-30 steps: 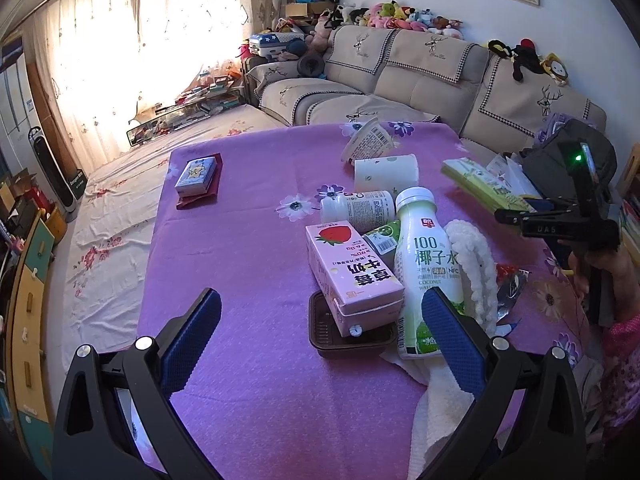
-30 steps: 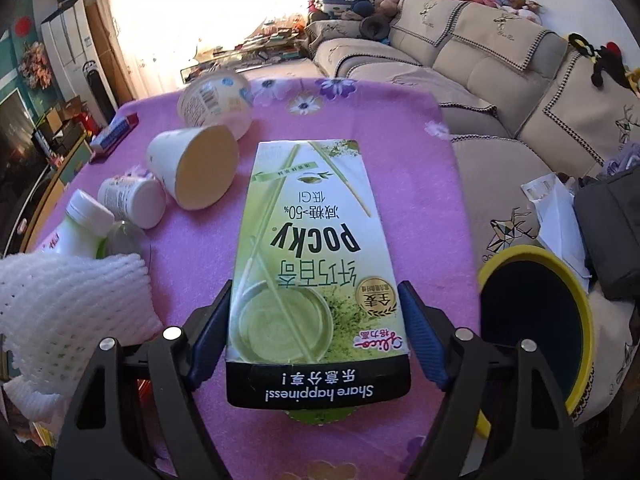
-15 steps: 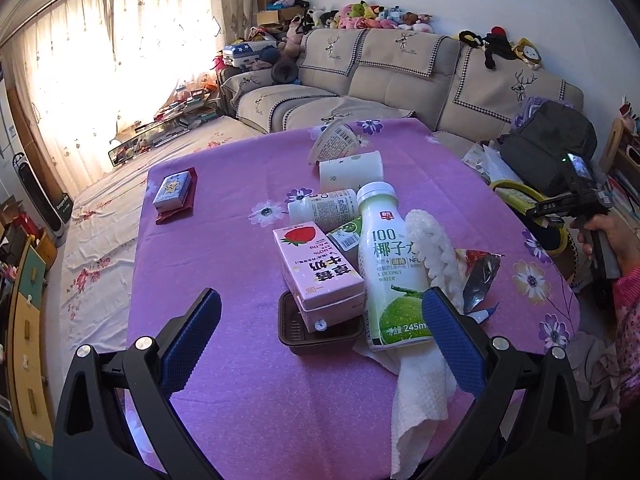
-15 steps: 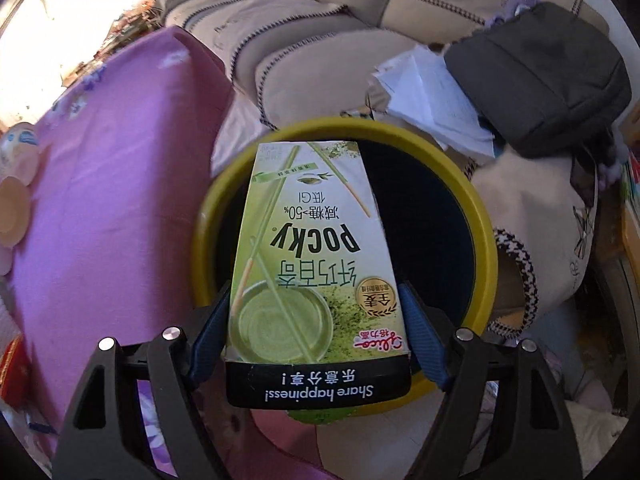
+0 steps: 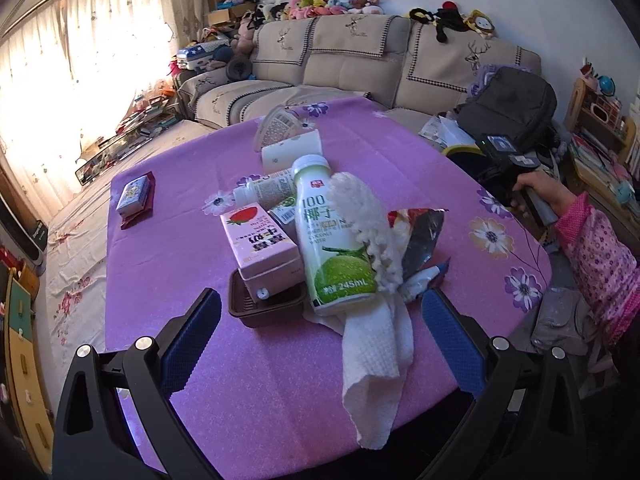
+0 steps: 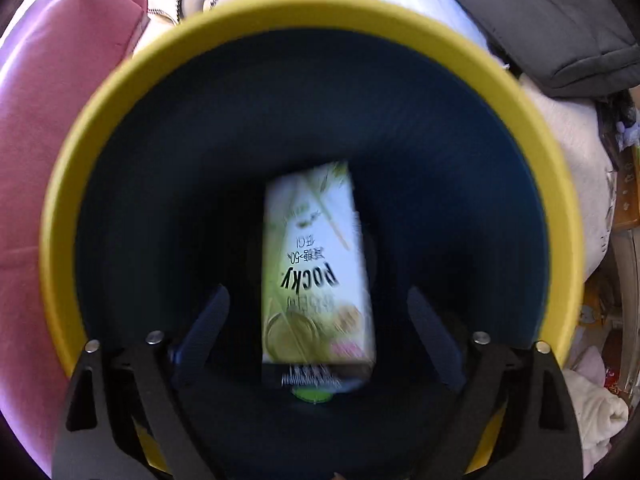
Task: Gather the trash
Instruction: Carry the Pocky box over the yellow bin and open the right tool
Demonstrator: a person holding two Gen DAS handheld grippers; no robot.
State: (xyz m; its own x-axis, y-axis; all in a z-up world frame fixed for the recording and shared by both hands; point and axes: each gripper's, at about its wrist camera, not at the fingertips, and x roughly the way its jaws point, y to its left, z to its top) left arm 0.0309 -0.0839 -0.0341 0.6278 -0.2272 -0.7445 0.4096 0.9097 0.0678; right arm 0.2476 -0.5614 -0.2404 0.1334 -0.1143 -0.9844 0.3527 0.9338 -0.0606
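My right gripper [image 6: 318, 312] points straight down into a yellow-rimmed bin [image 6: 120, 92] with a dark blue inside. Its jaws are opening, and the green Pocky box [image 6: 316, 272] is blurred and free between them, inside the bin, touching neither pad. My left gripper [image 5: 320, 320] hangs open over the purple table [image 5: 168, 240], just in front of a trash pile: a pink strawberry milk carton [image 5: 260, 244], a brown tray [image 5: 264, 308], a coconut water bottle [image 5: 332, 240], white foam netting [image 5: 360, 216], a paper towel [image 5: 376, 364] and a foil wrapper [image 5: 420, 232].
Behind the pile lie a small bottle [image 5: 268, 190] and two tipped cups [image 5: 292, 150]. A small box [image 5: 134, 194] sits at the table's left. The right hand and its sleeve [image 5: 596, 256] reach past the table's right edge. A sofa [image 5: 360, 68] and grey bag [image 5: 508, 104] lie beyond.
The right gripper swung from over the table to above the bin, tipped downward, then spread its jaws and let the Pocky box go. The left gripper drifted across the table, staying open.
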